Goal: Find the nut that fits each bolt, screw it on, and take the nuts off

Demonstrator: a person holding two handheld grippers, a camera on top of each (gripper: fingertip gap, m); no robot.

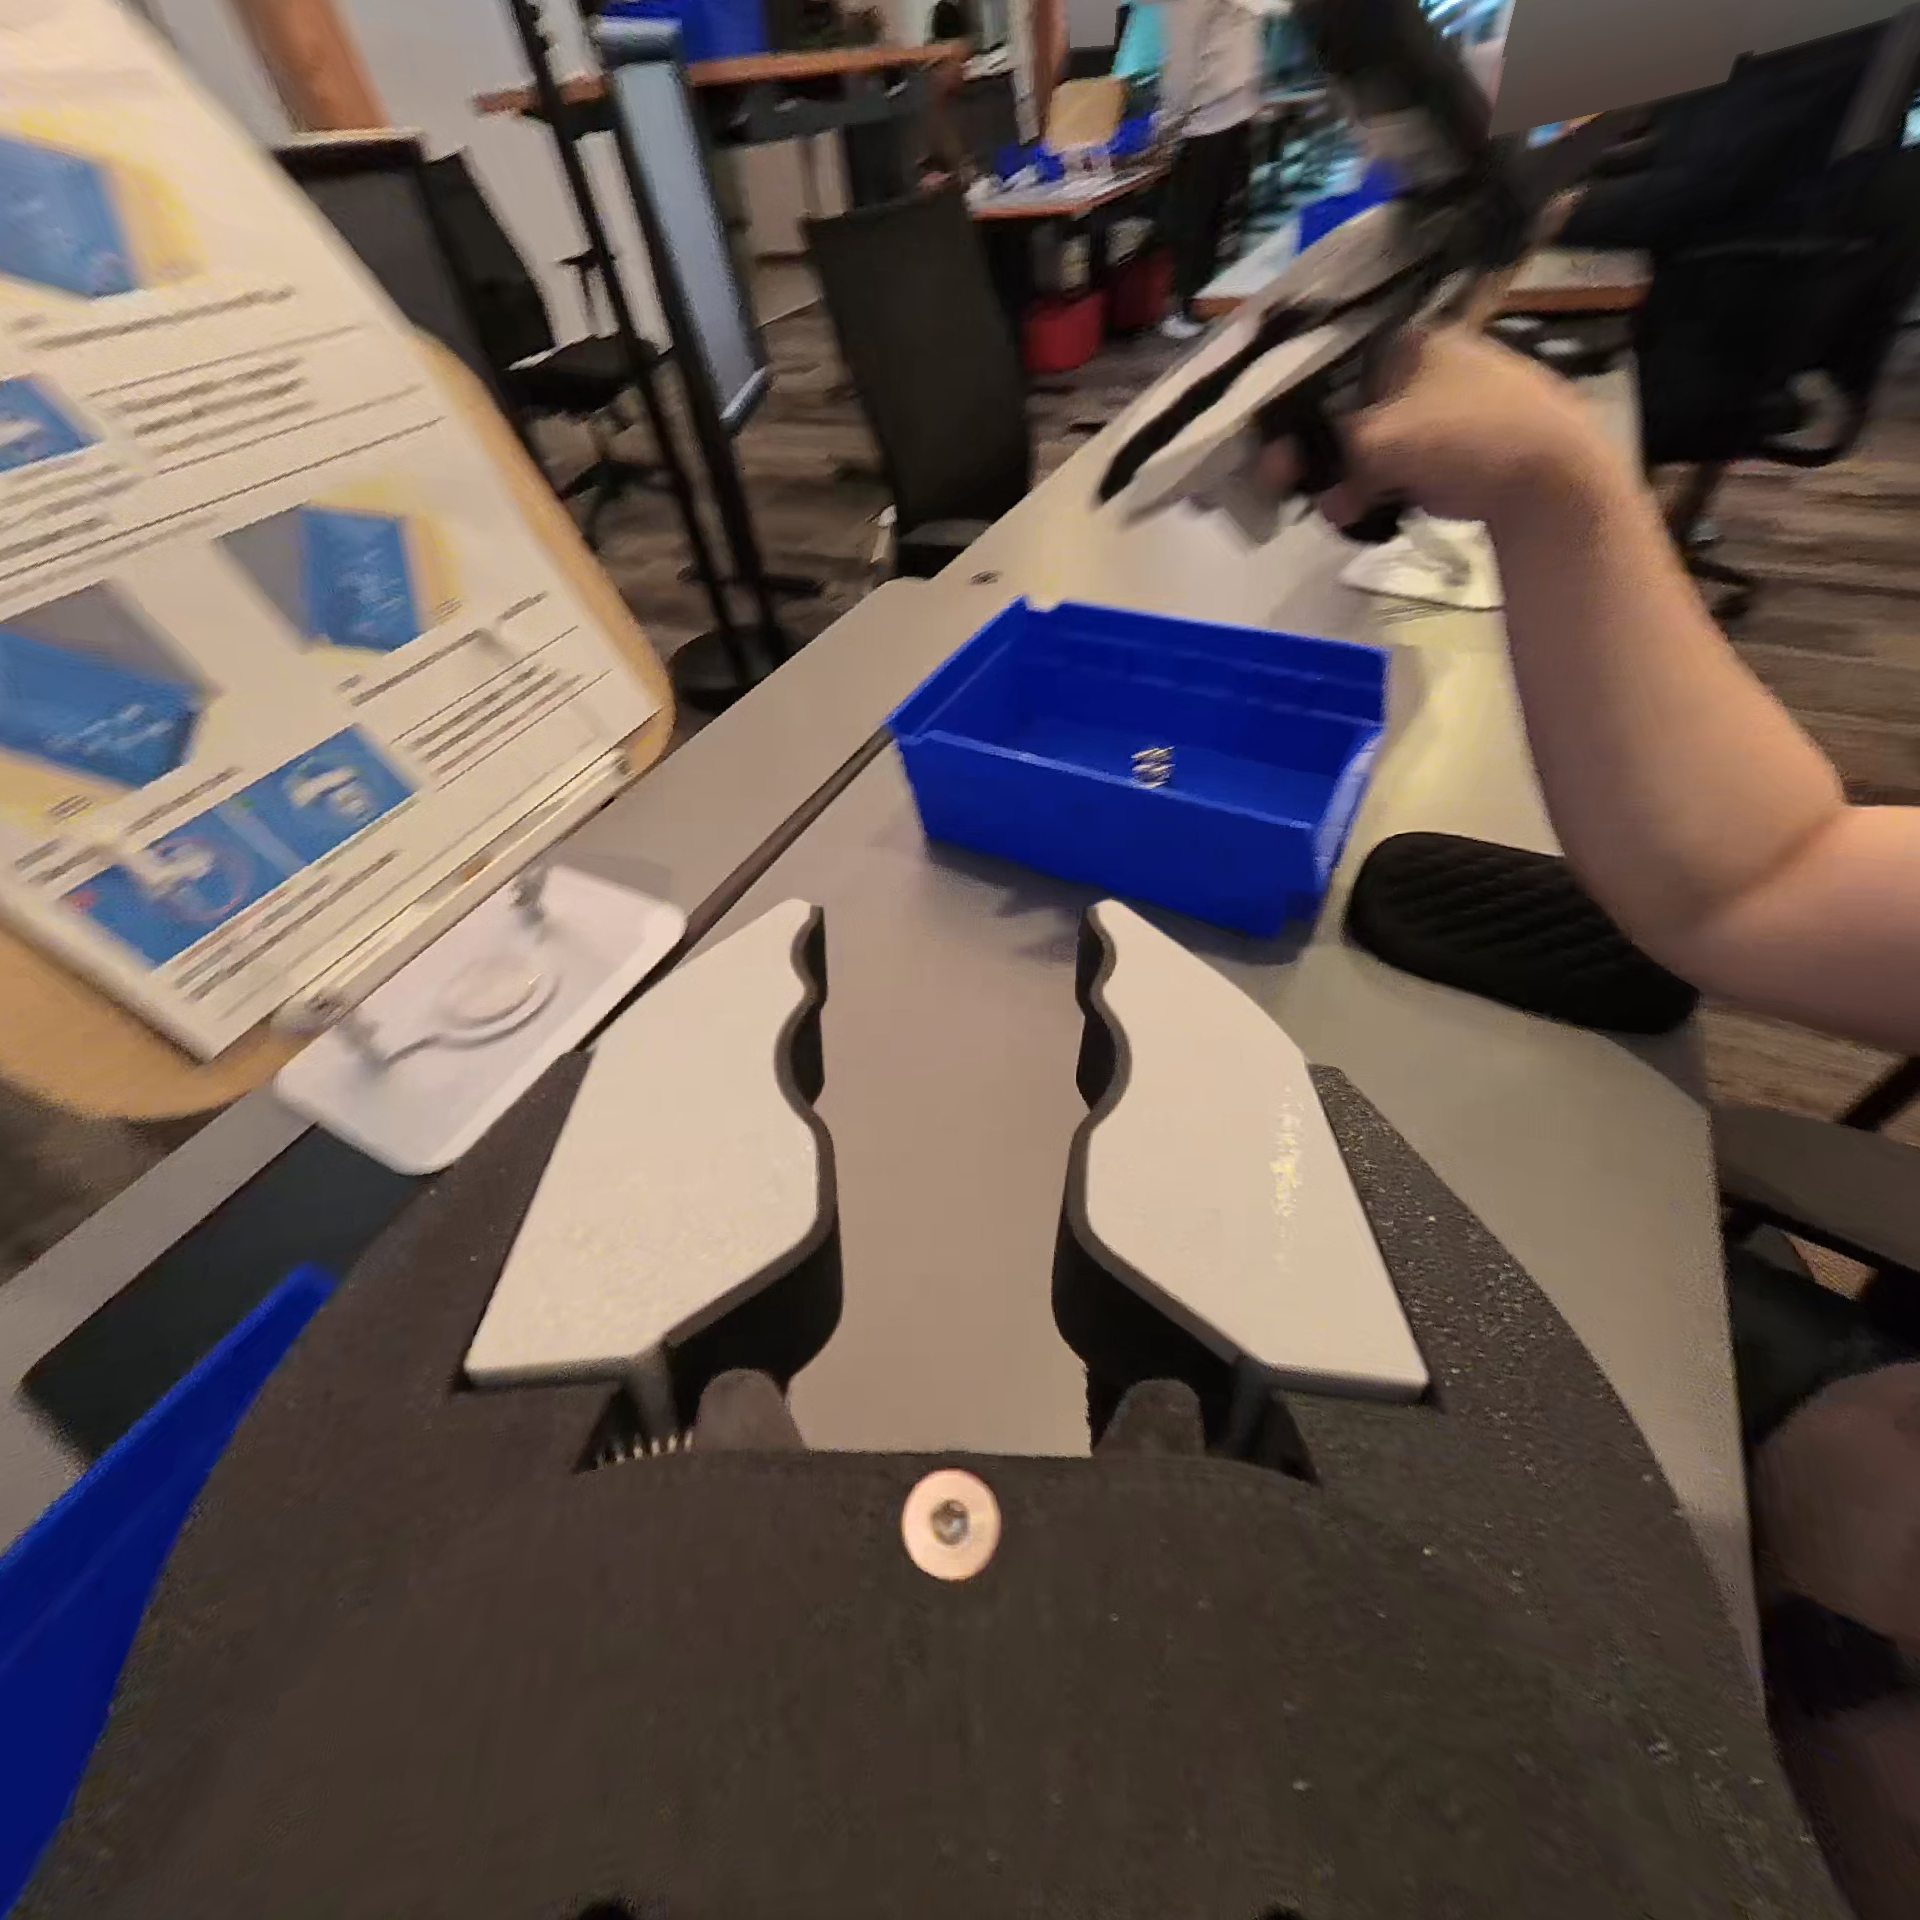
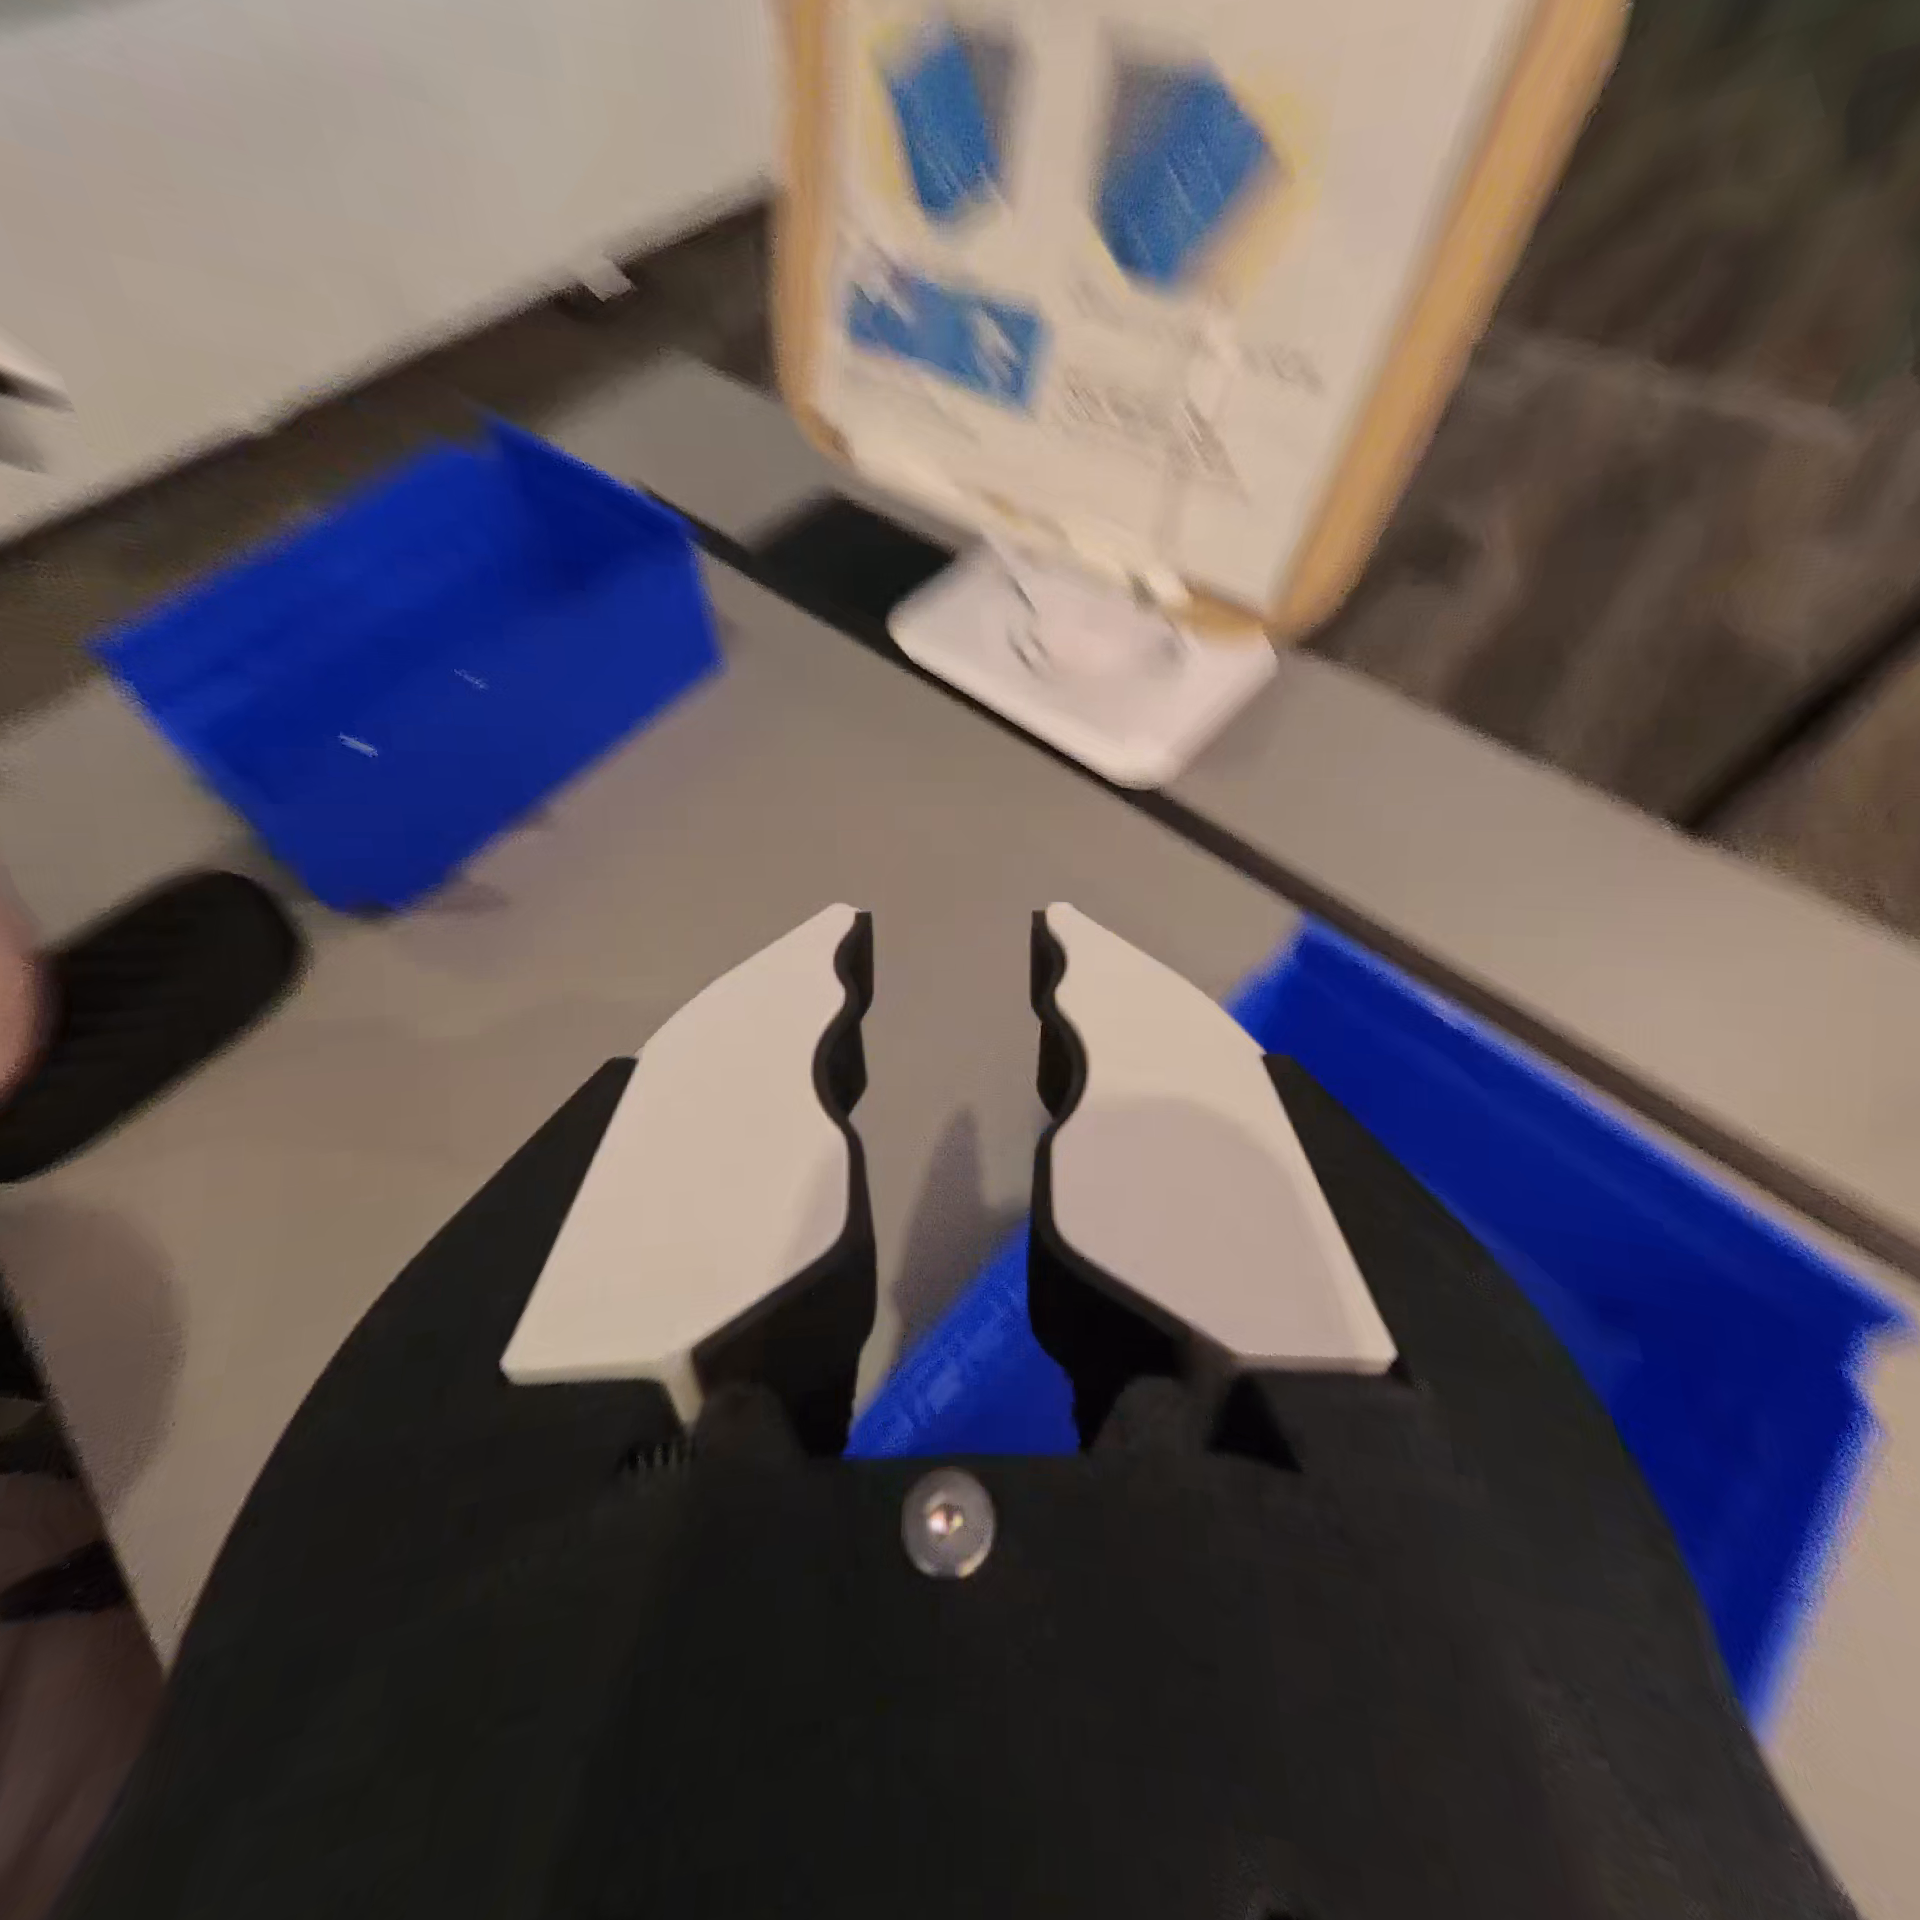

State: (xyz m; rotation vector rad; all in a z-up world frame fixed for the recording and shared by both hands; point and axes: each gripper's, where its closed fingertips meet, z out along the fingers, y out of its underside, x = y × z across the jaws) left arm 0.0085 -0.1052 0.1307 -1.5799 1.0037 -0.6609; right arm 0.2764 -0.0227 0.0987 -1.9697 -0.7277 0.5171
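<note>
Nut [image 1: 1151, 767] sat in the far bin [image 1: 1132, 831]; I held my left claw [image 1: 951, 925] wide and empty, right claw [image 2: 951, 920] narrower, empty, above the surface [image 2: 727, 831].

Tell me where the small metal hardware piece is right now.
In the left wrist view, the small metal piece lies inside the blue bin ahead of the open left tool, beside the black pad.

Bare tabletop [image 1: 935, 1091] is left between blue bin [image 1: 1132, 769], sign stand [image 1: 488, 1029] and black pad [image 1: 1507, 935].
</note>
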